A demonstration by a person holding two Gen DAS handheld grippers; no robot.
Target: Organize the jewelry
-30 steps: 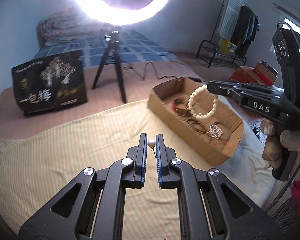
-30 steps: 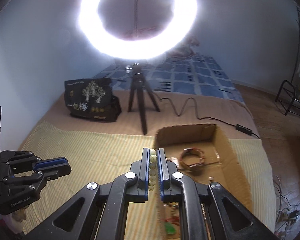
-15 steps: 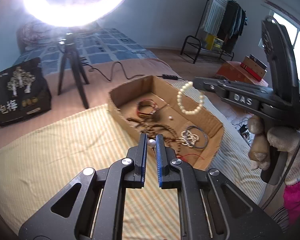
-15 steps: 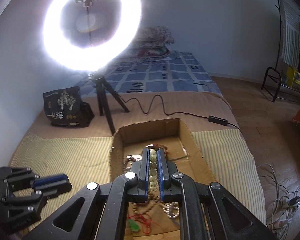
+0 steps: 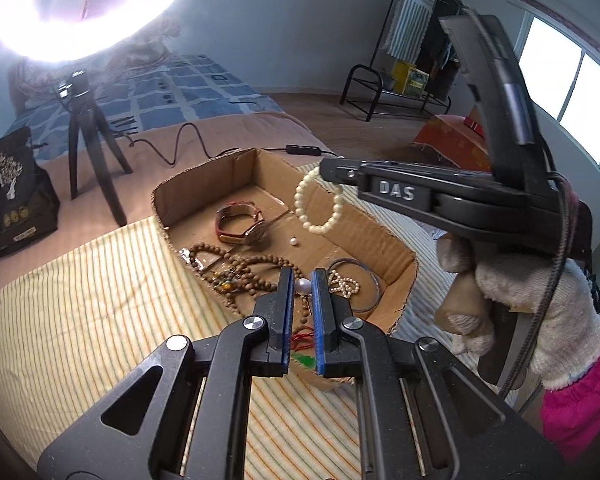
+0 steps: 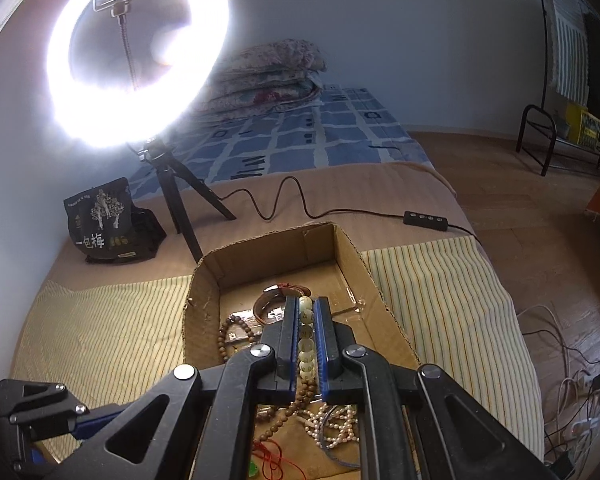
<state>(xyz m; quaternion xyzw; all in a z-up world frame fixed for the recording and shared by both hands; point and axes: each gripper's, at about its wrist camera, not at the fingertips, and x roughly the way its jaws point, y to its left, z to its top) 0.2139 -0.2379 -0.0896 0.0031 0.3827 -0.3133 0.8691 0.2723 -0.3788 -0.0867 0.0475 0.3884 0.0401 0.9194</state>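
My left gripper [image 5: 303,285] is shut on a small pearl earring [image 5: 303,286], held over the near end of the cardboard box [image 5: 162,208]. My right gripper [image 6: 306,322] is shut on a cream bead bracelet [image 6: 306,338], which hangs over the box in the left wrist view [image 5: 318,206]. The box [image 6: 200,280] holds a brown leather bracelet [image 5: 240,226], a wooden bead necklace [image 5: 236,268], a pearl strand [image 5: 344,284], a dark bangle [image 5: 374,280] and a loose pearl [image 5: 294,242].
The box sits on a striped cloth [image 5: 80,300] over a bed. A ring light on a tripod [image 6: 172,184] and a black bag [image 6: 104,220] stand behind. A cable with a switch [image 6: 426,216] runs along the far side. The bed edge drops off at the right.
Both grippers moved toward and over the box. The view now looks down into it, with the bracelet hanging above the box's middle and the earring above its near end.
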